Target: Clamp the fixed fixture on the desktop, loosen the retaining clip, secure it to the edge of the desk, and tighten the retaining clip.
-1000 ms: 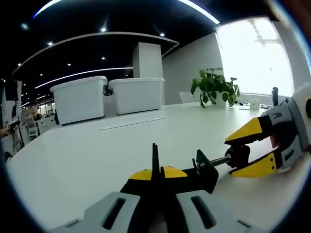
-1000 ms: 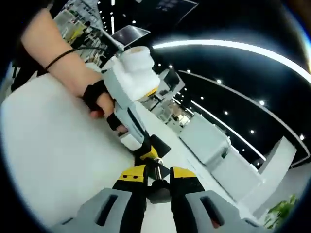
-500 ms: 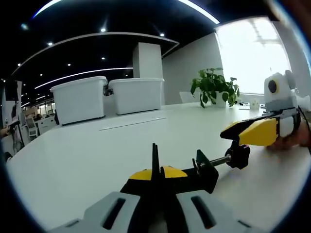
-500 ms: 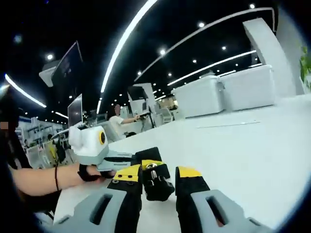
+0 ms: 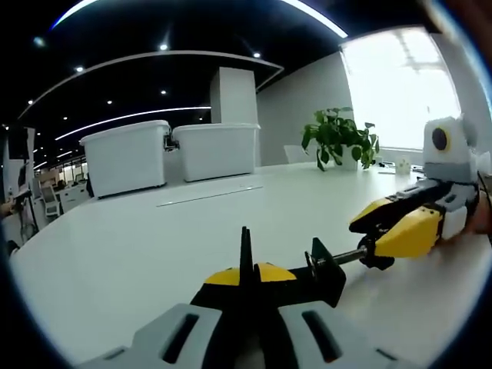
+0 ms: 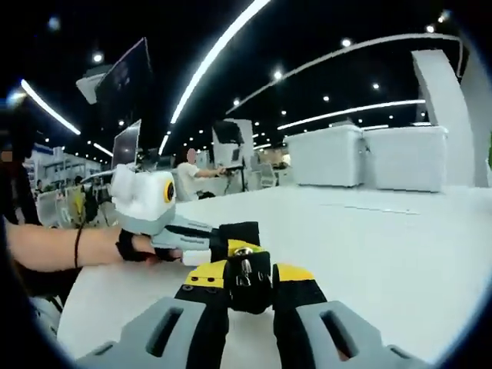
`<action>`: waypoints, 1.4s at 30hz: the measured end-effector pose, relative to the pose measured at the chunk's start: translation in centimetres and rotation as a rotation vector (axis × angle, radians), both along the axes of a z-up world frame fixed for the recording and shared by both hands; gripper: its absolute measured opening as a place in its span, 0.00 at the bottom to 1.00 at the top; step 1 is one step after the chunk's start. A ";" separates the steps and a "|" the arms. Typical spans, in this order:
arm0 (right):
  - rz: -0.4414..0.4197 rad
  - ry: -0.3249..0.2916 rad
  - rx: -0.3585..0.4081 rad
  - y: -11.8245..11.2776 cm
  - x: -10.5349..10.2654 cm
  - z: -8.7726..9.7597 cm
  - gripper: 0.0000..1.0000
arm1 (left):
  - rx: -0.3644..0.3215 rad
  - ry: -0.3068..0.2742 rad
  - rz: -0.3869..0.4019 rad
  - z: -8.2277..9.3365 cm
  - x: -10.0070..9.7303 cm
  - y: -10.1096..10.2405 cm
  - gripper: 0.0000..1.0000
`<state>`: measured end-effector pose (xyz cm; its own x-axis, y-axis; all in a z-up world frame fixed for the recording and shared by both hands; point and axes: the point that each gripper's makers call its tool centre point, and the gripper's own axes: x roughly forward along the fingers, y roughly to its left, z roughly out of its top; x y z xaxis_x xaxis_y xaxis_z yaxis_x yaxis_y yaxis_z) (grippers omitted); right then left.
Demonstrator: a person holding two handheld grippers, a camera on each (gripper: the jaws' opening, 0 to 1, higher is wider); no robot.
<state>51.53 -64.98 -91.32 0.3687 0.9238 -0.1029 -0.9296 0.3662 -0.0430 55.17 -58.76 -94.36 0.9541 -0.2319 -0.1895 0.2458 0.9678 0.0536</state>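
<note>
A black clamp fixture (image 5: 323, 275) lies low over the white desk (image 5: 138, 246). My left gripper (image 5: 244, 275) is shut on its body, and a thin black plate stands up between the yellow fingertips. The fixture's screw runs right to a black knob (image 5: 375, 252). My right gripper (image 5: 388, 232) comes in from the right with its yellow jaws closed around that knob. In the right gripper view the knob (image 6: 246, 267) is pinched in my right gripper (image 6: 250, 278). Beyond it the left gripper (image 6: 219, 247) holds the fixture (image 6: 240, 232), carried by a hand (image 6: 131, 246).
Two white storage bins (image 5: 127, 157) (image 5: 215, 150) stand at the desk's far side, with a potted plant (image 5: 338, 138) to their right by the bright window. Wide bare desk surface lies ahead. Monitors (image 6: 127, 100) and a seated person (image 6: 192, 165) are in the background.
My right gripper has rolled around the knob while staying on it, so its view has swung level. The left gripper and fixture body have stayed still.
</note>
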 end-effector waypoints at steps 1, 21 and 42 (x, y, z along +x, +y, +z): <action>-0.002 -0.046 -0.018 0.1 -0.1 0.0 0.20 | -0.001 0.001 0.000 0.0 0.0 0.0 0.05; -0.046 -0.563 -0.260 1.2 -0.7 -0.1 0.20 | -0.003 0.002 0.004 0.0 0.1 0.1 0.05; -0.069 -0.819 -0.394 1.4 -0.8 -0.4 0.20 | -0.004 0.002 0.009 0.0 -0.1 0.2 0.05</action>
